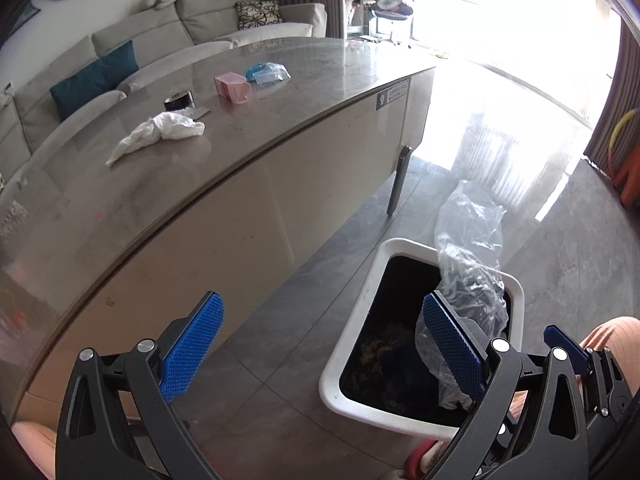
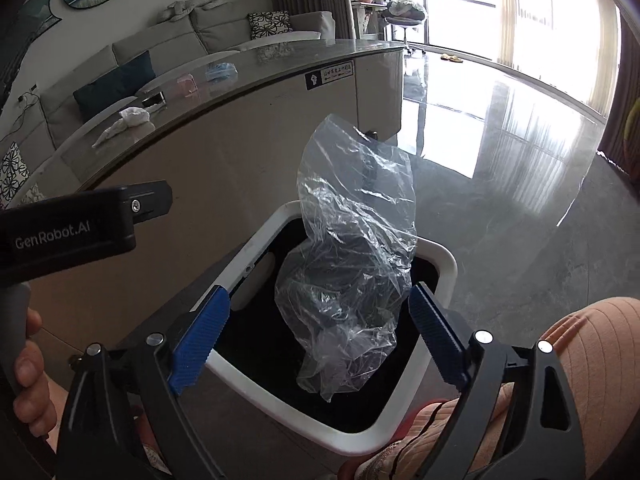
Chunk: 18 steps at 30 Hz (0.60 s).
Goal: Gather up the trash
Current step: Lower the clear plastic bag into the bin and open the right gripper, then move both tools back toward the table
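A clear crumpled plastic bag [image 2: 352, 264] hangs over the white bin [image 2: 448, 268] with the black liner, between the jaws of my right gripper [image 2: 316, 334], which are spread wide and not touching it. In the left wrist view the same bag [image 1: 468, 248] is over the bin [image 1: 352, 332]. My left gripper [image 1: 324, 346] is open and empty beside the bin, near the table side. On the table [image 1: 280, 92] lie a white crumpled tissue [image 1: 160, 132], a pink box [image 1: 232, 86], a blue plastic wrapper [image 1: 266, 72] and a black round tin [image 1: 179, 101].
The grey table has a pale side panel [image 1: 240, 216] and a thin leg [image 1: 398, 184] next to the bin. A grey sofa [image 1: 140, 40] stands behind the table. My knee [image 2: 592, 344] is at the right of the bin. Glossy floor [image 2: 520, 200] spreads to the right.
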Available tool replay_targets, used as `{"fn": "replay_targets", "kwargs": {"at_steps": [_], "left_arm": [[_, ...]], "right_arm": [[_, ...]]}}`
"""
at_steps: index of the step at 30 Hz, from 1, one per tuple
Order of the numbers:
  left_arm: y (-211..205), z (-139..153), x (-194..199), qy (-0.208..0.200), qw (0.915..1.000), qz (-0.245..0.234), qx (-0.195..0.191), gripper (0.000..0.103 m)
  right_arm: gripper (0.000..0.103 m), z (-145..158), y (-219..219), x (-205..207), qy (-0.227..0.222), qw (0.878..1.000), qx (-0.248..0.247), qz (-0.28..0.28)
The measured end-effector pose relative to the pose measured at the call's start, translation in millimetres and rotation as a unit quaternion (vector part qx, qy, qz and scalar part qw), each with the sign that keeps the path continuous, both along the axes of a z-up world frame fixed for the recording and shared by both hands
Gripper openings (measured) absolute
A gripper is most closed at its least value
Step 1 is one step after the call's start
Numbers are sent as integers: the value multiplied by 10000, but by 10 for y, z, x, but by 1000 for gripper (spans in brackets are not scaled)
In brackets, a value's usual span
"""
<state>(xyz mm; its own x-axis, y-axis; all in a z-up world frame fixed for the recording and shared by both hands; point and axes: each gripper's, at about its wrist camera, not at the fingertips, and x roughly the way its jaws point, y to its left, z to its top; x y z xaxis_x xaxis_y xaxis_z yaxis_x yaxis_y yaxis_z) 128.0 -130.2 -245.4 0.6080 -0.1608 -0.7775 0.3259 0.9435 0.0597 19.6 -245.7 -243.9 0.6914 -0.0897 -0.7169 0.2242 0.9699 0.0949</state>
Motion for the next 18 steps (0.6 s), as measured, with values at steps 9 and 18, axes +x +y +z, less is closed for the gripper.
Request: {"fn": "replay_targets", "kwargs": {"at_steps": [9,18], "left_arm": [[68,65,10,-143,9999,74,-24,98],[396,230,237,-405,9982,438,9,98]], "right_arm": [[91,68,130,-50,-316,9987,-307,252],[91,163,203,191,-392,9971,-270,598]]}}
